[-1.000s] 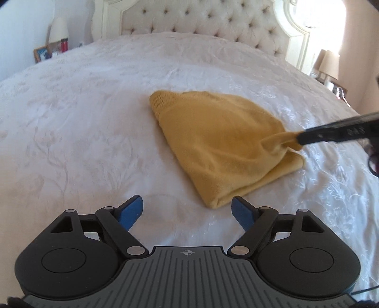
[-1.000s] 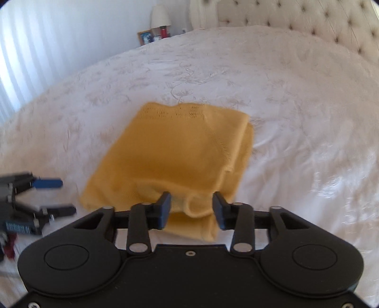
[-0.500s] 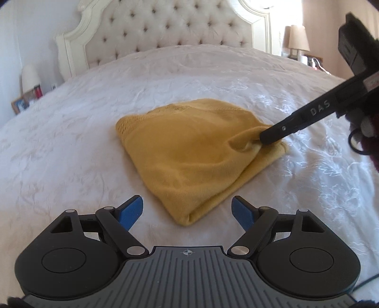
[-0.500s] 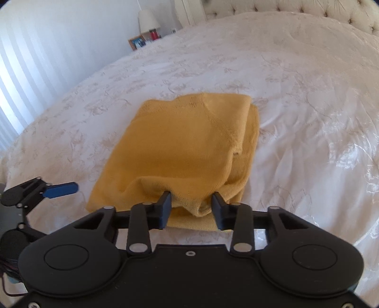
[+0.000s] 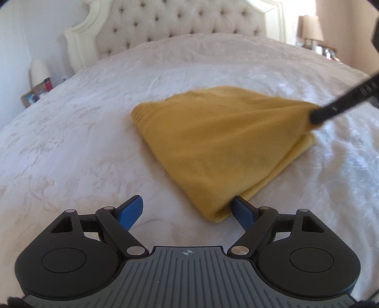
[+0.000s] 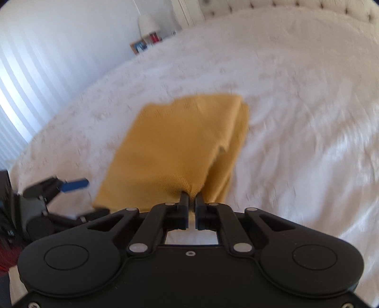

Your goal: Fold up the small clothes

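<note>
A folded mustard-yellow knit garment lies on the white bedspread. My left gripper is open, its blue fingers spread just before the garment's near corner, the right finger touching its edge. My right gripper is shut on the garment's near edge and lifts that corner off the bed; in the left wrist view its black fingers pinch the cloth at the right. The left gripper also shows in the right wrist view, low at the left.
A tufted cream headboard stands at the far end of the bed. A nightstand with a lamp and picture frame is at the left, another lamp at the right. White blinds cover the wall.
My right gripper has closed on the garment's edge and pulled it up. My left gripper has moved closer to the garment's near corner and stays open.
</note>
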Demonstrator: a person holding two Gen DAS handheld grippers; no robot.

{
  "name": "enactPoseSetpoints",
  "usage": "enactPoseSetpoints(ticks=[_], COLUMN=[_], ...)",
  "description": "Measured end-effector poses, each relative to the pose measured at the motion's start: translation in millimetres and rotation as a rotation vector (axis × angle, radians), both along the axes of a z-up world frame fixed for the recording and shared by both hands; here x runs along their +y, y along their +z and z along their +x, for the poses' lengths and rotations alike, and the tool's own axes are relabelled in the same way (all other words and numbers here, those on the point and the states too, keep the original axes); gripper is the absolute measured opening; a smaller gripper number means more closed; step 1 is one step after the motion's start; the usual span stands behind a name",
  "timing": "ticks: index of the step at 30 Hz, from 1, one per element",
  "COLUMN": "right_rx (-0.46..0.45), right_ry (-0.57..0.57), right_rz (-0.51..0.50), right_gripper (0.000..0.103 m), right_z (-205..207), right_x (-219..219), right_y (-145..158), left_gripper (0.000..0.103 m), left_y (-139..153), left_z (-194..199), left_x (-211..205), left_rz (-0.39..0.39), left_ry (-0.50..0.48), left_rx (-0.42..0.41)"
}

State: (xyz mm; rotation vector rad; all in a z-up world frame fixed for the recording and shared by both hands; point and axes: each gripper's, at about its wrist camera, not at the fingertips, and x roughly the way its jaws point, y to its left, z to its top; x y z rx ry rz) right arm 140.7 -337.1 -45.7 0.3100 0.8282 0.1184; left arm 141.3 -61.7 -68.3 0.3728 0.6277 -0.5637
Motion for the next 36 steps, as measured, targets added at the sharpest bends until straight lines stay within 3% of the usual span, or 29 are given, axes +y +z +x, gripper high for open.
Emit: enactPoseSetpoints(ticks=[9,15,17,23,25,26,27,33,36], right_rx=[0.000,0.064,0.024,-0.149,-0.160,-0.167,-0.169,-0.032,-0.019], right_ry=[0.013,-0.055,-0.068,-0.050,-0.034,-0.029,-0.023,-0.032,-0.046], right_rz=[0.009,-0.016,-0.015,-0.074,-0.070,-0.070,-0.070,-0.150,-0.120], right_gripper=[0.012,0.013,0.019,0.022,0.035,0.053,0.063,0.064,0.067], right_z=[-6.6,-19.7,-23.7,-9.5,3.2,7.8,11.7,15.1,2.5], right_x=[-0.4,-15.3,-18.4,-3.3,5.3,9.6,13.8,20.5,10.2], right_y=[-7.2,-12.7,-4.7,22.7,20.2,16.7,11.4,-32.2,-34.0], left_gripper=[0.088,0.089,0.089,0.089,0.089,0.089,0.089,0.089,0.090], left_y=[-5.2,-3.7,-2.2,2.3,8.1,12.1,16.7,36.3,42.7], left_z=[16.1,14.3,12.1,3.5,1.5,0.7,-0.2,10.1,20.8], left_x=[29.0,36.0,37.1,40.6,46.2,48.7,50.1,36.9,27.6], left_rz=[-0.124,-0.134,-0.133,-0.092,-0.101,-0.109,-0.116,-0.141,-0.178], left_ry=[0.173,0.218,0.225,0.221,0.235,0.242,0.243,0.191,0.170], left_rx=[0.094,0.111,0.116,0.122,0.116,0.108,0.096,0.067,0.075])
